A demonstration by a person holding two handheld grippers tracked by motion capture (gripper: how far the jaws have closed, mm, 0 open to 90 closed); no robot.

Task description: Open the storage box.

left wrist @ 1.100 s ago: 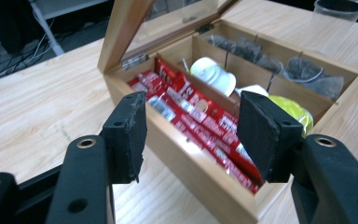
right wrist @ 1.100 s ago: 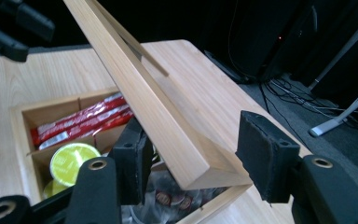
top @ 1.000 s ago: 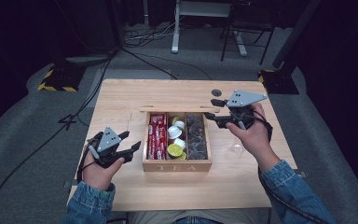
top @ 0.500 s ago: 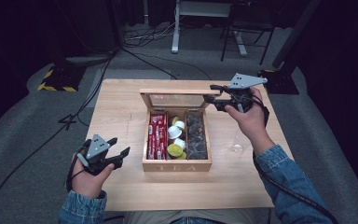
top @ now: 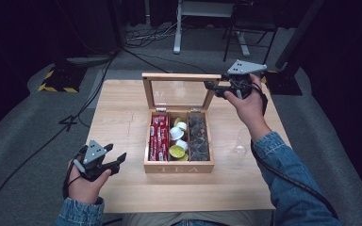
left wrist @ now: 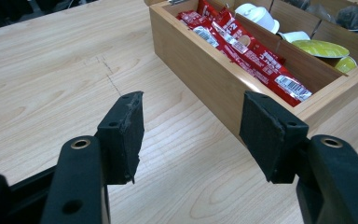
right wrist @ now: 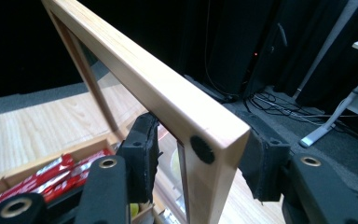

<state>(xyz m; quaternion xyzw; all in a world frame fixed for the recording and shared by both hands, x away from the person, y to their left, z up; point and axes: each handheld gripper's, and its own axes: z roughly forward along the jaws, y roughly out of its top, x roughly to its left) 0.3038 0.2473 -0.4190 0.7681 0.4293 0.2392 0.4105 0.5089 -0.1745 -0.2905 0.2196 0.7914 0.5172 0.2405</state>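
A wooden tea box (top: 179,167) stands mid-table with its glass-paned lid (top: 179,76) raised upright. My right gripper (top: 213,88) is at the lid's far right corner; its jaws have just been closing, and the lid's wooden frame (right wrist: 144,79) sits between the pads of the right gripper (right wrist: 200,158). My left gripper (top: 116,153) hovers open and empty near the table's front left. In the left gripper view the left gripper (left wrist: 191,135) points at the box's side wall (left wrist: 200,70). Inside lie red packets (left wrist: 247,46), white pods (left wrist: 261,14) and yellow pods (left wrist: 321,46).
Dark wrapped packets (top: 199,136) fill the box's right compartment. A clear glass (top: 239,141) stands on the table (top: 122,108) right of the box, close to my right forearm. Cables lie on the grey floor (top: 37,141) to the left.
The lid went from closed to upright as my right gripper rose and moved back with it. My left hand drew back toward the table's front left edge.
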